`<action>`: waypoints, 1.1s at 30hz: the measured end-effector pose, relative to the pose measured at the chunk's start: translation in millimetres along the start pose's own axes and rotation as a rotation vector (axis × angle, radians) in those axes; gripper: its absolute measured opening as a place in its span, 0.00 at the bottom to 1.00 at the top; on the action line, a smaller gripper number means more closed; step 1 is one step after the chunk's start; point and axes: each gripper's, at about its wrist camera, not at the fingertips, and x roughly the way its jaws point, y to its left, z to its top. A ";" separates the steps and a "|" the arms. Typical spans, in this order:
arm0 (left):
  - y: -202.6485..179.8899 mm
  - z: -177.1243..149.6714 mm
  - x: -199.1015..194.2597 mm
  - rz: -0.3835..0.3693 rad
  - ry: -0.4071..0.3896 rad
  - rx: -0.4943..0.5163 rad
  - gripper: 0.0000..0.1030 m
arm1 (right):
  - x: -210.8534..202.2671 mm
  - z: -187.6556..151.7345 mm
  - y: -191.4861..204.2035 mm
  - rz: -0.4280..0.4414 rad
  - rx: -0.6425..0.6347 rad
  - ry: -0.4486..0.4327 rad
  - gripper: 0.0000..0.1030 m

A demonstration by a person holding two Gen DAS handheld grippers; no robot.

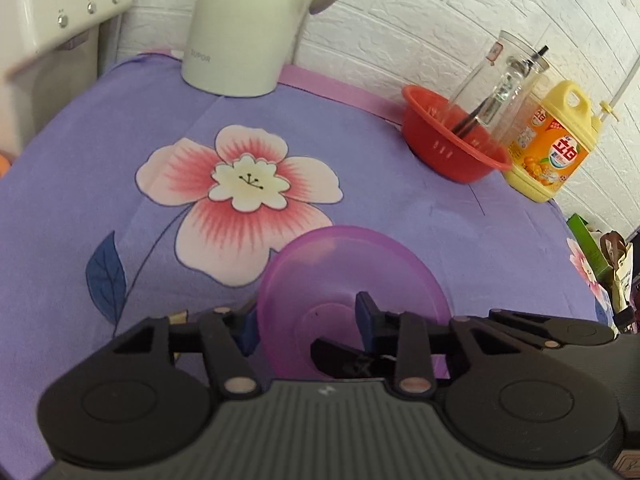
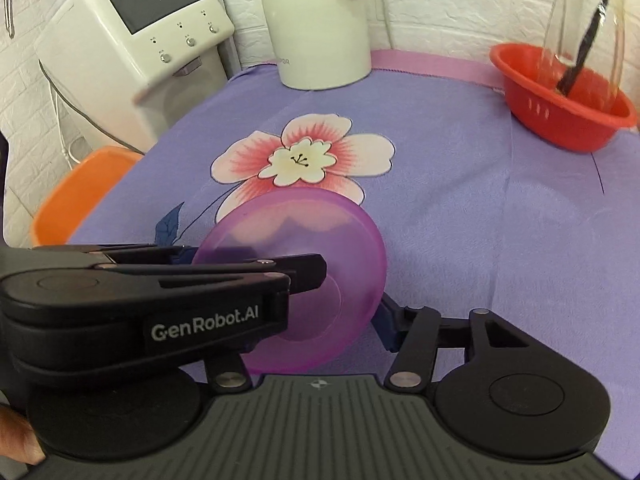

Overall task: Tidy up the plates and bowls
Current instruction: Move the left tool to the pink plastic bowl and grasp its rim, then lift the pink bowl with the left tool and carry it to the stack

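Nearest the lens in both views is a translucent purple bowl, tipped on edge and lifted off the flowered cloth of the surface. Left hand-held gripper: its fingers sit on either side of the bowl wall, one inside the hollow and one outside, clamped on it as far as can be judged. Right hand-held gripper: its right finger lies just behind the bowl's lower rim; the other is hidden behind the left tool, so its state cannot be told. Ahead and to the right of both stands a red basket holding a glass jar; a kettle stands ahead. Judgement: a hand-over or placement is in hand. Recommend a firm pinch on the thin rim, bowl levelled before setting down, and one tool releasing only once the other bears it.
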 end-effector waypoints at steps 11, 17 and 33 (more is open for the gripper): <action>-51.1 -33.7 -41.8 -0.086 0.024 0.013 0.33 | -58.2 -35.8 -14.2 -0.021 0.064 0.023 0.97; -78.7 -59.2 -45.4 -0.113 0.062 0.031 0.33 | -80.4 -64.1 -29.0 -0.037 0.105 0.058 1.00; -61.6 -65.7 -44.5 -0.105 0.062 0.118 0.53 | -112.3 -89.7 -52.2 -0.096 0.063 -0.041 1.00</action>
